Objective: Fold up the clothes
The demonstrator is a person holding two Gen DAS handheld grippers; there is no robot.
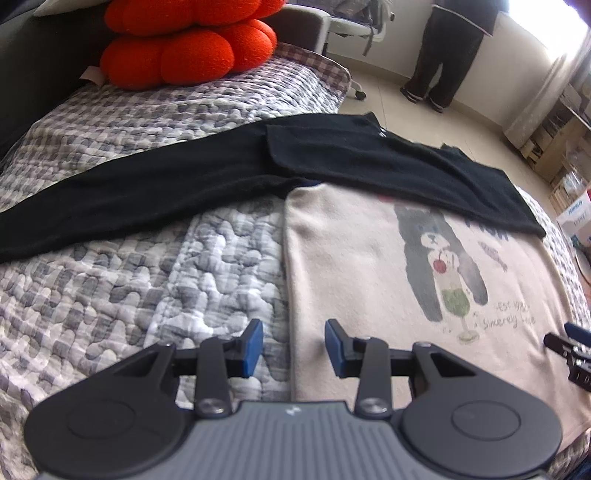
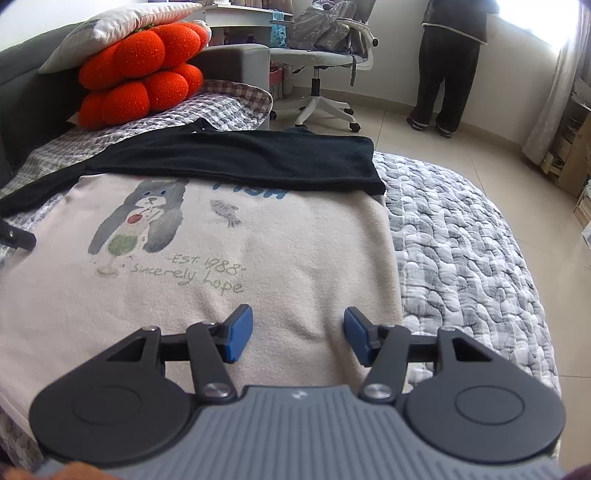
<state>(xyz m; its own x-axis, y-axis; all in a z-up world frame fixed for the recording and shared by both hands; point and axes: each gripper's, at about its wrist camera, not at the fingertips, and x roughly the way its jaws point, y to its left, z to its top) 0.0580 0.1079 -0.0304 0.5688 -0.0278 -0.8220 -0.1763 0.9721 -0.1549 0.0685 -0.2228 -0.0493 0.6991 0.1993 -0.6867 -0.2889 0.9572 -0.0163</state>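
A beige garment (image 1: 362, 266) with a bear print lies flat on the quilted bed; the right wrist view shows it too (image 2: 266, 243). A black garment (image 1: 369, 162) lies across its far end, one sleeve stretched out to the left (image 2: 240, 158). My left gripper (image 1: 293, 332) hovers open over the beige garment's left edge, nothing between its blue pads. My right gripper (image 2: 297, 321) is open above the beige cloth near its right edge, also with nothing between its pads. Its tip shows at the right of the left wrist view (image 1: 569, 343).
The grey-and-white quilt (image 1: 147, 288) covers the bed. Orange puffy cushions (image 2: 140, 74) and a white pillow (image 2: 110, 26) sit at the far left by the headboard. A white office chair (image 2: 325, 74) and a standing person (image 2: 450, 66) are beyond the bed, on the tiled floor by the window.
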